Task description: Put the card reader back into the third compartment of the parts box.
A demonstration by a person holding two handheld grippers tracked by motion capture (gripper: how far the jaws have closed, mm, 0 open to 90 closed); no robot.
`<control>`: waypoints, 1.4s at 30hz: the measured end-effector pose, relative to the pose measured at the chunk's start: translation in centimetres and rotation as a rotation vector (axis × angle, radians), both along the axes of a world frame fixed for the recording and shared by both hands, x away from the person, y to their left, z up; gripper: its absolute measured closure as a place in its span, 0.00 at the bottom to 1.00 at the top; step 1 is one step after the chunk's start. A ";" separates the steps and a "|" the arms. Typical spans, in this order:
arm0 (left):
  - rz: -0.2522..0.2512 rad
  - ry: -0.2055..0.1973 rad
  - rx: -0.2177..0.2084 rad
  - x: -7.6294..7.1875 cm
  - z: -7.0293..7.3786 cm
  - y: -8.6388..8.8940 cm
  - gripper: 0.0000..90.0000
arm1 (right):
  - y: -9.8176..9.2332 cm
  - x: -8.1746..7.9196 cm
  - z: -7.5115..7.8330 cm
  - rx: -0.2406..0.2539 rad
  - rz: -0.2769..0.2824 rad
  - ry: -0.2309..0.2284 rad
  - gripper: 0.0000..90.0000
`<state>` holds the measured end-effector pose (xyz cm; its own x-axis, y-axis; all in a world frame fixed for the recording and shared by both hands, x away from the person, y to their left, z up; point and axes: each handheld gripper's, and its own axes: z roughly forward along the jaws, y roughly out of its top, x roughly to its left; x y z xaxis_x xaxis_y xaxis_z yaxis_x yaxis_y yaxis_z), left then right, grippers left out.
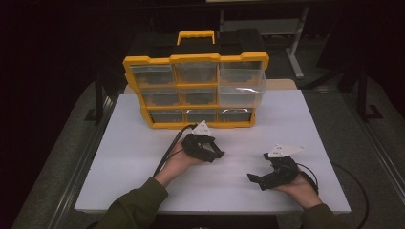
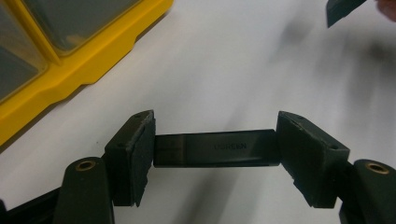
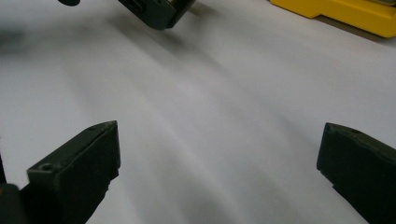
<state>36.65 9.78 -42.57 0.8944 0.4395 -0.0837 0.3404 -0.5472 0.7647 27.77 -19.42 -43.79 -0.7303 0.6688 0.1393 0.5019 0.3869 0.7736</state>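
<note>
the left claw (image 2: 215, 148) is clamped on a small flat black block (image 2: 215, 148), one pad on each short end, so the block's long axis runs straight across from jaw to jaw; faint lettering shows on its face, too dim to read; it hangs clear above the white counter (image 2: 243, 60); in the high view the left claw (image 1: 210, 153) sits just in front of the yellow drawer box (image 1: 196, 59), whose bottom row of clear drawers lies just beyond it; that makes the left hand plainly the nearer one to the drawers; the right claw (image 3: 219, 168) stands wide apart with nothing between its jaws, low over the counter and off to the right, well apart from the box (image 3: 345, 14); i judge the block is bound for a drawer.
</note>
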 end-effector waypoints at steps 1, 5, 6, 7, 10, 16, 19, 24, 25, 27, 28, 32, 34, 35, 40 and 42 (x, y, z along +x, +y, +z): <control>-0.004 -0.002 0.001 0.0 0.1 0.2 0.34 | 0.0 0.0 0.0 0.004 -0.001 0.001 0.00; -0.012 0.002 -0.010 0.0 0.7 0.9 0.34 | -0.1 -0.1 -0.1 0.016 -0.004 -0.010 0.00; -0.009 -0.001 -0.015 0.0 0.9 1.1 0.34 | -0.1 -0.1 -0.1 0.016 -0.004 -0.010 0.00; -0.012 -0.003 -0.014 0.0 1.0 1.3 0.34 | 0.0 -0.2 -0.2 0.016 -0.003 -0.013 0.00; -0.019 -0.001 -0.019 0.0 1.5 1.8 0.34 | 0.0 -0.2 -0.3 0.014 0.003 -0.015 0.00; -0.027 0.010 -0.033 0.1 2.2 2.8 0.34 | 0.0 -0.1 -0.4 0.014 0.001 -0.025 0.00; -0.028 0.008 -0.038 0.0 2.6 3.3 0.34 | 0.1 -0.1 -0.4 0.013 0.001 -0.025 0.00; -0.034 0.015 -0.056 0.2 3.4 4.3 0.34 | 0.1 -0.1 -0.5 0.012 0.006 -0.030 0.00; -0.036 0.013 -0.054 0.2 3.6 4.5 0.34 | 0.1 -0.1 -0.5 0.013 0.006 -0.030 0.00; -0.041 0.012 -0.058 0.2 3.8 4.9 0.34 | 0.1 -0.1 -0.5 0.014 0.005 -0.030 0.00; -0.042 0.014 -0.059 0.3 4.0 5.1 0.34 | 0.1 -0.1 -0.5 0.014 0.006 -0.031 0.00; -0.043 0.013 -0.060 0.3 4.5 5.7 0.34 | 0.1 -0.2 -0.5 0.014 0.009 -0.031 0.00; -0.046 0.011 -0.058 0.4 4.8 6.1 0.34 | 0.1 -0.2 -0.5 0.017 0.009 -0.031 0.00; -0.046 0.014 -0.062 0.4 4.9 6.2 0.34 | 0.1 -0.2 -0.5 0.017 0.009 -0.031 0.00; -0.046 0.019 -0.066 0.6 5.5 6.8 0.34 | 0.1 -0.2 -0.5 0.016 0.011 -0.031 0.00; -0.048 0.018 -0.066 0.6 5.7 6.9 0.34 | 0.2 -0.2 -0.5 0.018 0.011 -0.030 0.00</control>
